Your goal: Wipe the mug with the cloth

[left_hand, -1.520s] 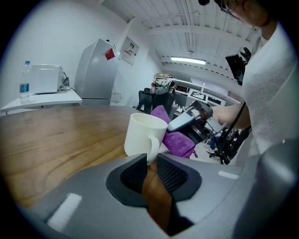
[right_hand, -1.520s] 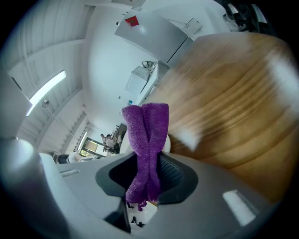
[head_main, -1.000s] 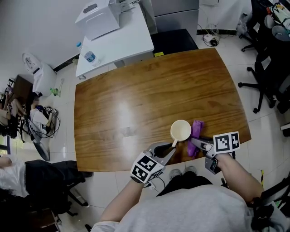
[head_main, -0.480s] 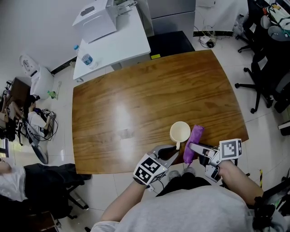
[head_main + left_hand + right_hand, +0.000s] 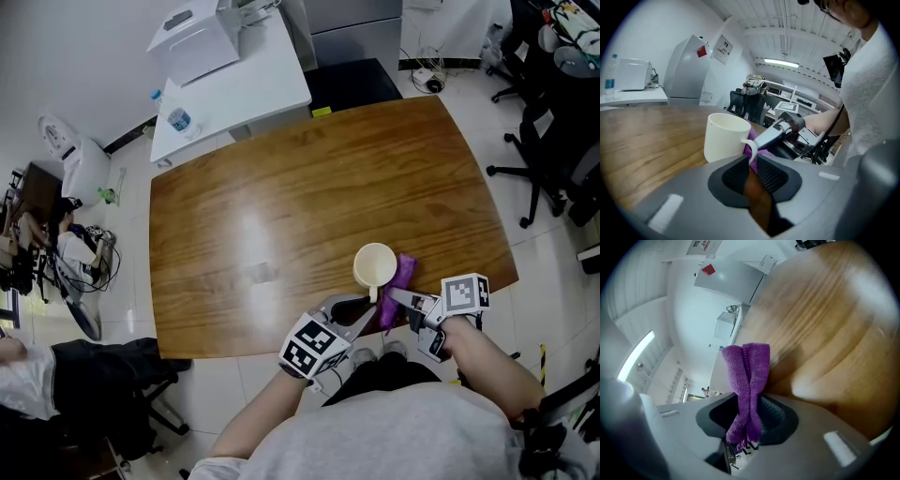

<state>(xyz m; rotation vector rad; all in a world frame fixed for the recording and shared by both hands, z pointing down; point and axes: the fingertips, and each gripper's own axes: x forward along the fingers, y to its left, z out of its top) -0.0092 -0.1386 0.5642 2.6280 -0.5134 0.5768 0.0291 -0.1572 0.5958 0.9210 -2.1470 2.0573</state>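
My left gripper has just been closing and pinches the mug by its handle, so it cannot slide near the table edge. My right gripper squeezes the cloth tight, right beside the mug, ready to rub.

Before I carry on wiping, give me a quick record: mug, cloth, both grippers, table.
mug: upright near the table's edge closest to the person, looks empty
cloth: purple, bunched, against the mug's right side
left gripper: jaws on the handle; they have just been closing further
right gripper: shut on the cloth, which sticks out past the jaws
table: wooden, holds only the mug
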